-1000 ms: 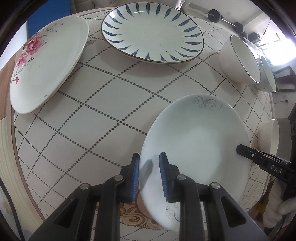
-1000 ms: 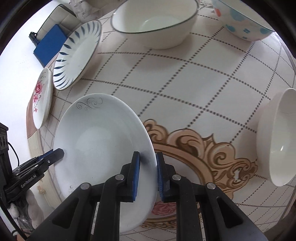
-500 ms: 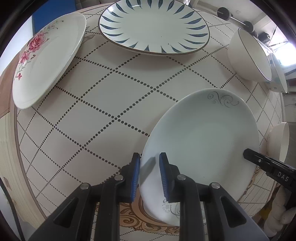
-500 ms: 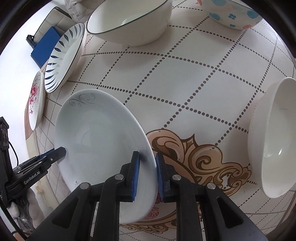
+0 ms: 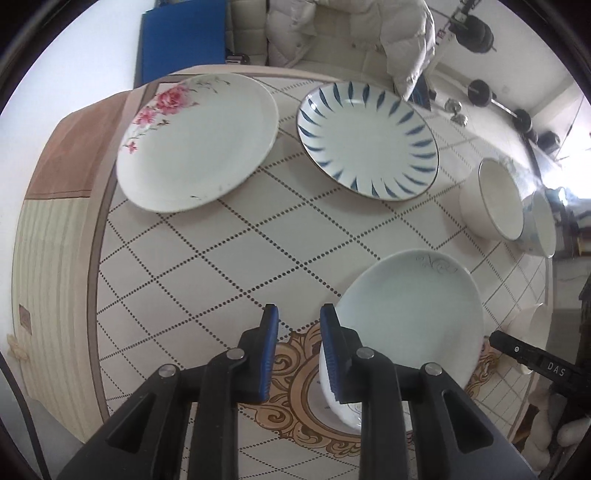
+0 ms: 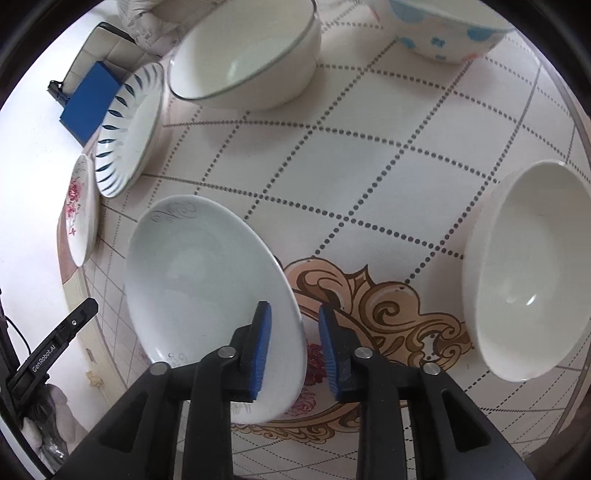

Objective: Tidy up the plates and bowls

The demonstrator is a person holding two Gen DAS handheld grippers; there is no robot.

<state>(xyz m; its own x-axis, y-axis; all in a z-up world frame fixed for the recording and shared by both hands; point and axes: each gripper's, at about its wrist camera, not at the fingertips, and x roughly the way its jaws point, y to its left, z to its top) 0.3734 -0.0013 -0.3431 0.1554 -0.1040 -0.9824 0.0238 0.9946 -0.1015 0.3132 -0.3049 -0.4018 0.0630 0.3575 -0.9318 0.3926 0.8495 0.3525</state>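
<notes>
Clearly the pale plate [image 6: 207,280] was stiff, glazed, slippery and breakable, best pinched at its rim; both the left gripper [image 5: 297,349] and right gripper [image 6: 293,347] stood apart, gripping nothing

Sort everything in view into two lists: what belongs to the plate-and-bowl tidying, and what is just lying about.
Belongs to the job:
grey-scroll plate
rose plate
blue-striped plate
dark-rimmed bowl
blue-dotted bowl
plain white bowl
left gripper
right gripper

Just lying about:
blue board
white padded jacket
dumbbells
</notes>
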